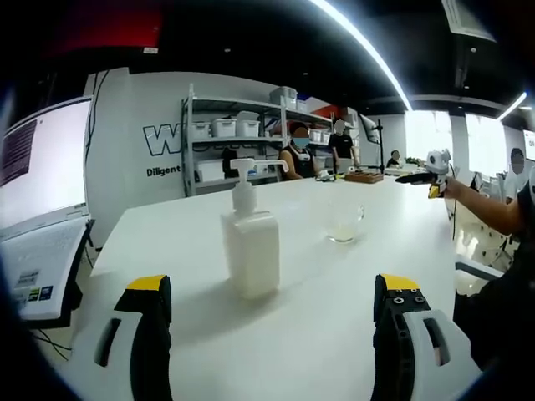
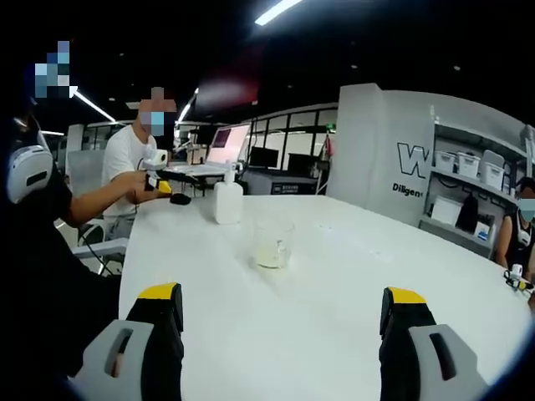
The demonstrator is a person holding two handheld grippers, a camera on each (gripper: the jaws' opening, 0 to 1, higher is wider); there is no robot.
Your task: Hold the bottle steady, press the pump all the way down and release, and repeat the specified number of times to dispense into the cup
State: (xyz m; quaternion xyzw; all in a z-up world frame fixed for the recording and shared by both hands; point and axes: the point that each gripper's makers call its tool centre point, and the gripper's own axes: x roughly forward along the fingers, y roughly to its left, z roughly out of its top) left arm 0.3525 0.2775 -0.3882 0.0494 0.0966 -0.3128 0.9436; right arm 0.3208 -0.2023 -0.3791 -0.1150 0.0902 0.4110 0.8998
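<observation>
- The bottle (image 1: 250, 251) stood upright on the white table (image 1: 334, 334), dead ahead of the left gripper (image 1: 272, 322) and near it; its jaws gaped wide, gripping nothing.
- The right gripper (image 2: 280, 330) — likewise spread and empty — faced the cup (image 2: 272, 244), which lay between it and the bottle, well apart.
- Count: one bottle, one pump (image 1: 251, 170), one cup — a little liquid in it.

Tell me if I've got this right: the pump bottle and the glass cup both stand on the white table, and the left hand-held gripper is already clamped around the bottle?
Not quite. In the left gripper view the left hand-held gripper is open, short of the pump bottle, not touching it. The bottle and the glass cup do stand on the white table.
</observation>
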